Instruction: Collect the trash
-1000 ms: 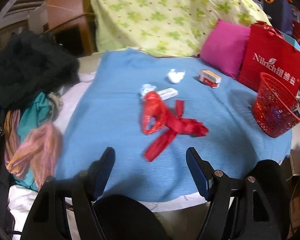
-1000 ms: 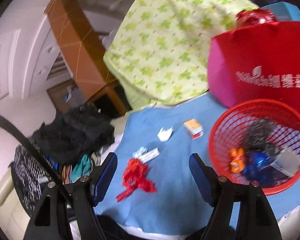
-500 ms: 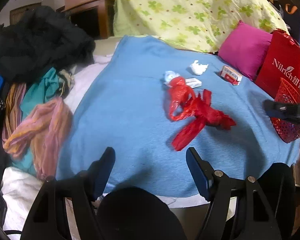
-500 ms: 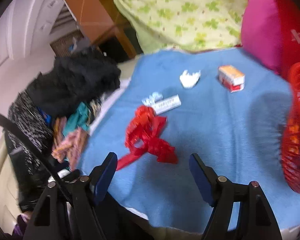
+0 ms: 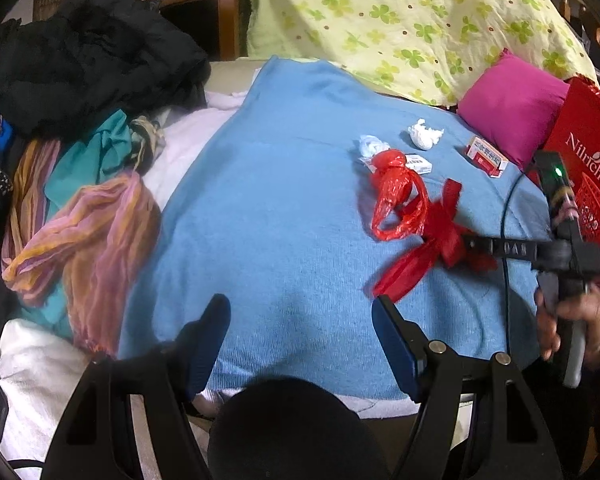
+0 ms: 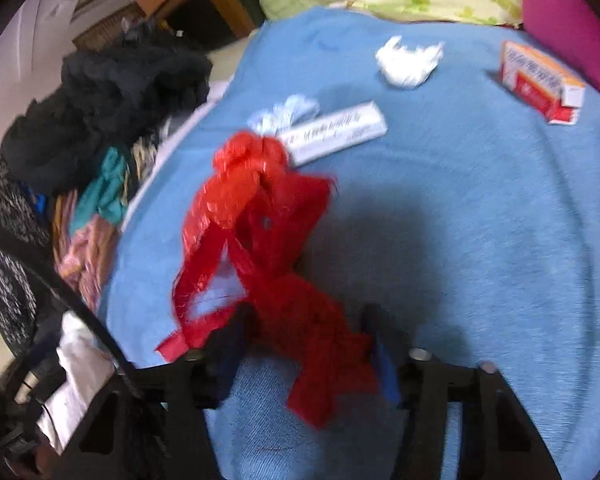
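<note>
Red plastic bag (image 5: pixel 412 216) crumpled on the blue blanket (image 5: pixel 268 208), right of centre in the left wrist view, knotted end toward the top. Right gripper (image 6: pixel 308 344) down at the bag's lower tail, seen from the left wrist camera at the right edge of the frame, gripped by a hand (image 5: pixel 576 328). Jaws just been closing, red plastic bunched between the two fingers; blurred, so cannot tell whether the pads already press on it. Left gripper (image 5: pixel 300 336) at the bottom of its own frame, fingers well apart over bare blanket, nothing between them.

Just beyond the bag's knot: long white box (image 6: pixel 334 130) touching it, clear crumpled wrapper (image 6: pixel 284 112) beside that. Further up, crumpled white tissue (image 6: pixel 410 62); to its right, small orange-and-red carton (image 6: pixel 540 80). Red mesh basket (image 5: pixel 596 232) at the right edge of the left wrist view, in front of a red paper shopping bag (image 5: pixel 580 140). Pink cushion (image 5: pixel 512 108) and green-patterned quilt (image 5: pixel 400 12) along the top. Heap of clothes (image 5: pixel 80 128) at the left.
</note>
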A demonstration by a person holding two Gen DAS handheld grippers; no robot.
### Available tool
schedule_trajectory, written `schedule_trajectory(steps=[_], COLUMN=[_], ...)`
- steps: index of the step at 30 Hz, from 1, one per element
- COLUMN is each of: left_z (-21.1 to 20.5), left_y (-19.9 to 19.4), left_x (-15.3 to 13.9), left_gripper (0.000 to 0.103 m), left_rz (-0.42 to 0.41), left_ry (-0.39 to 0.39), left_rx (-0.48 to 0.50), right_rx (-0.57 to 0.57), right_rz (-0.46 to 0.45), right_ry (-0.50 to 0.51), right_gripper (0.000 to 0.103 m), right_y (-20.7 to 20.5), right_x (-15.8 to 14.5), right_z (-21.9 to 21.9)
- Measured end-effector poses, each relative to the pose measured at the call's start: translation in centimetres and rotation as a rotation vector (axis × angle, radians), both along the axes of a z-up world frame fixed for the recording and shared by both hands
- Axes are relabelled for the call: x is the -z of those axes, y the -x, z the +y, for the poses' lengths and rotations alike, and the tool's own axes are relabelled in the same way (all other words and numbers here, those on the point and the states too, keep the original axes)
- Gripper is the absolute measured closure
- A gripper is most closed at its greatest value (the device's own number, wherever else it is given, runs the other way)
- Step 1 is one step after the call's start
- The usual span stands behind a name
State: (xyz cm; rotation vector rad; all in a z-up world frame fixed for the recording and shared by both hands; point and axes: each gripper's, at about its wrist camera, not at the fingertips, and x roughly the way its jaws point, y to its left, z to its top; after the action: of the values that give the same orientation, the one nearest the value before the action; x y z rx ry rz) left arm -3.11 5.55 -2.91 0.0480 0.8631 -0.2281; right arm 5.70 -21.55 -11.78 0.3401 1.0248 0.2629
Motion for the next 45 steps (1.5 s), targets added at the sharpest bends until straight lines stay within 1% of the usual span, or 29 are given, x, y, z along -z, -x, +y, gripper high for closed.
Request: schedule_trajectory(steps=[1, 3, 5, 6, 9, 12, 15, 20, 23, 24, 25, 26, 27, 28, 29, 32, 35, 36, 37, 38, 39, 41, 43, 45], left_z=[-0.1, -0.5, -1.3, -1.8, -3.5, -6.3, -8.9, -12.4, -13.5, -13.6, -13.5, -13.2, -12.9, -12.6, -12.2, -11.5, -10.6, -10.4, -9.9, -9.6, -9.3, -8.5, -8.0, -7.7], left_y=[-0.3, -1.1, -2.4, -3.0, -5.0, -7.8, -10.3, -14.0, -15.6, -16.0, -16.4, -16.8, -16.9, -17.0, -16.7, -15.9, -14.6, -14.2, -13.3, -12.6, -12.1, -10.6, -9.4, -8.4], left_x=[-0.1, -0.3, -0.7, -0.8, -0.9, -0.7, 0.0, 2.1, 3.8, 4.2, 4.8, 5.3, 5.7, 5.9, 5.9, 5.6, 4.7, 4.4, 3.9, 3.6, 3.3, 2.5, 1.8, 1.2], left_gripper=[0.029, 0.029, 0.029, 0.029, 0.029, 0.029, 0.029, 0.029, 0.029, 0.03, 0.035, 0.053, 0.064, 0.064, 0.065, 0.068, 0.068, 0.068, 0.068, 0.068, 0.068, 0.068, 0.068, 0.068], left_rz=[0.0, -0.002, -0.005, -0.005, -0.004, -0.009, 0.001, 0.05, 0.093, 0.109, 0.13, 0.153, 0.176, 0.188, 0.181, 0.164, 0.148, 0.142, 0.129, 0.12, 0.114, 0.095, 0.077, 0.066], left_ry=[0.0, 0.004, 0.023, 0.032, 0.05, 0.064, 0.089, 0.11, 0.108, 0.106, 0.114, 0.136, 0.156, 0.172, 0.186, 0.173, 0.181, 0.179, 0.167, 0.158, 0.15, 0.125, 0.084, 0.066], left_rx=[0.001, 0.005, 0.021, 0.031, 0.053, 0.079, 0.096, 0.114, 0.107, 0.093, 0.079, 0.077, 0.08, 0.083, 0.083, 0.103, 0.12, 0.123, 0.125, 0.127, 0.127, 0.129, 0.122, 0.117], right_rx=[-0.003, -0.015, -0.012, -0.007, 0.019, 0.049, 0.097, 0.146, 0.141, 0.143, 0.146, 0.146, 0.143, 0.136, 0.13, 0.11, 0.077, 0.063, 0.045, 0.032, 0.031, 0.049, 0.056, 0.069], right_rz=[-0.019, -0.045, -0.067, -0.08, -0.105, -0.122, -0.132, -0.119, -0.111, -0.122, -0.123, -0.117, -0.123, -0.137, -0.152, -0.174, -0.15, -0.129, -0.104, -0.076, -0.059, -0.071, -0.091, -0.121], right_ry=[0.013, 0.019, 0.026, 0.03, 0.021, 0.024, 0.029, 0.041, 0.001, -0.025, -0.043, -0.067, -0.094, -0.113, -0.118, -0.105, -0.121, -0.122, -0.113, -0.094, -0.082, -0.082, -0.074, -0.061], right_gripper=[0.054, 0.058, 0.06, 0.062, 0.063, 0.065, 0.065, 0.065, 0.064, 0.061, 0.041, 0.031, 0.028, 0.028, 0.028, 0.028, 0.031, 0.041, 0.06, 0.063, 0.063, 0.064, 0.065, 0.065], right_y=[0.4, 1.3, 2.3, 3.1, 5.0, 6.8, 8.3, 9.4, 9.3, 9.4, 9.4, 9.3, 9.3, 9.2, 9.0, 7.9, 6.1, 5.4, 4.7, 4.1, 3.8, 4.1, 4.7, 5.6], right_x=[-0.1, -0.4, -0.7, -1.0, -1.6, -2.0, -2.2, -1.7, -1.5, -1.7, -1.7, -1.8, -1.9, -2.0, -2.1, -2.4, -1.8, -1.3, -0.8, -0.2, 0.3, 0.5, -0.1, -1.0], right_z=[0.2, 0.5, 0.3, 0.0, -1.2, -2.8, -4.6, -6.7, -7.4, -7.6, -7.8, -8.0, -8.2, -8.3, -8.1, -7.4, -6.1, -5.5, -4.7, -4.0, -3.6, -2.8, -2.4, -2.3])
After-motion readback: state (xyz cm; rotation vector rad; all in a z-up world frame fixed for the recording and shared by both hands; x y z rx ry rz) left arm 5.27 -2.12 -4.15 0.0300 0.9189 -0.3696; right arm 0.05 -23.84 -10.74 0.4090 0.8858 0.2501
